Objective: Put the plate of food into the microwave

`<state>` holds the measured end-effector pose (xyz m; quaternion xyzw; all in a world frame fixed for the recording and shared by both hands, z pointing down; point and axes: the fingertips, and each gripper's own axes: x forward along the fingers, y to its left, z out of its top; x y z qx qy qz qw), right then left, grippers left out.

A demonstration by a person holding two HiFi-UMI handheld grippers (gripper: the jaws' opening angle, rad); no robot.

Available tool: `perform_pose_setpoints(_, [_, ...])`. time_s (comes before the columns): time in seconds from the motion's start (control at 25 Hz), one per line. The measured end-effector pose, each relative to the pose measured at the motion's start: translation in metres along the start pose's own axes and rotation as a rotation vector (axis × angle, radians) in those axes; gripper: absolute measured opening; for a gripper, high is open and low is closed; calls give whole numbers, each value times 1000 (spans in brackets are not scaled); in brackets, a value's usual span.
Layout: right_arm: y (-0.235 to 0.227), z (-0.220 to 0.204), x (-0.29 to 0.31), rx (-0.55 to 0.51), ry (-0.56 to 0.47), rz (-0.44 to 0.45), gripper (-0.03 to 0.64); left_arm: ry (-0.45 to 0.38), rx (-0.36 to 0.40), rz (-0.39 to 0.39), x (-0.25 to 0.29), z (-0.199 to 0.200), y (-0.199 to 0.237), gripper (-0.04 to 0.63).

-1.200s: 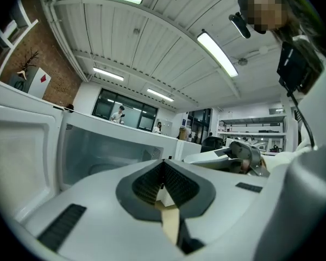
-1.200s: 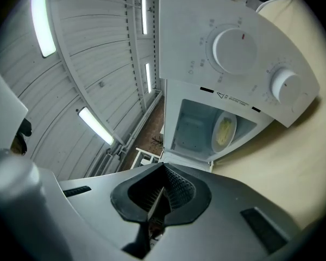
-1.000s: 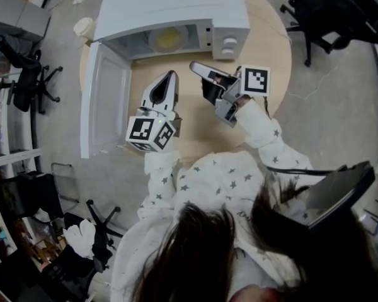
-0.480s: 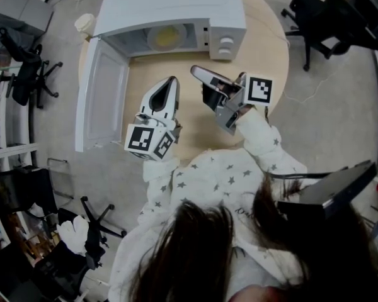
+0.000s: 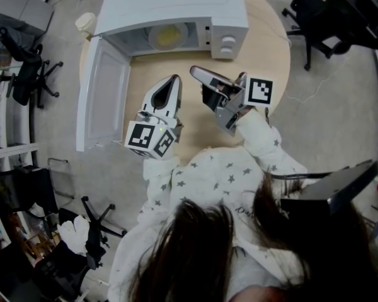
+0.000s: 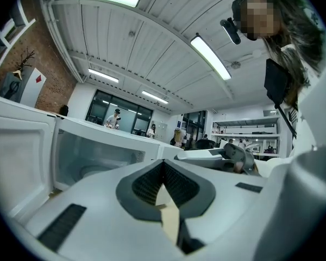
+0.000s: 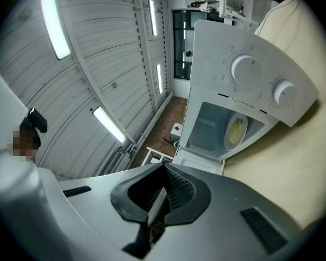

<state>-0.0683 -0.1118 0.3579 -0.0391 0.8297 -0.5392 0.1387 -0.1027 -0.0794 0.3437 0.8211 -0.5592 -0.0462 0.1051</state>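
The microwave (image 5: 170, 5) stands at the far edge of the round wooden surface (image 5: 268, 49). Its door (image 5: 104, 99) swings wide to the left, out past the rim of the surface. The plate (image 5: 168, 36) sits inside the cavity on the turntable, with yellow food (image 7: 236, 130) on it. In the right gripper view the plate shows through the open front, below the two knobs (image 7: 244, 68) on the control panel.

Both tools hang over the bare wood in front of the microwave, well apart from the plate. The left tool (image 5: 174, 79) points toward the open cavity, just in front of the door's hinge side. Its jaws are clenched, the tips meeting with nothing between them; only a sliver of wood shows through behind the pads. The right tool (image 5: 194, 70) lies at a slant, its tip aimed left toward the cavity's lower right corner and near the left tool's tip, though not touching it. Its jaws are pressed together too and carry nothing.

Each tool bears a marker cube (image 5: 150, 137) at its back end. The person's star-patterned sleeves (image 5: 264, 131) reach in from below. The left gripper view looks along the closed jaws into the lit cavity, with the right tool to the right of it. Black office chairs (image 5: 25, 74) stand on the grey floor (image 5: 327, 106) to either side of the surface.
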Motion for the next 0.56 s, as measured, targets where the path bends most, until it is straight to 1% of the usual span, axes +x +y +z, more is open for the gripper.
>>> perform_pose_setpoints(0.2, [-3,0,0,9,-6,-5,6,9,-27,2,0,-4,4,2])
perform_pose_setpoints(0.56, [-7,-1,-1,13,-15,-5,6,19,-27,9,-1,-8,8,2])
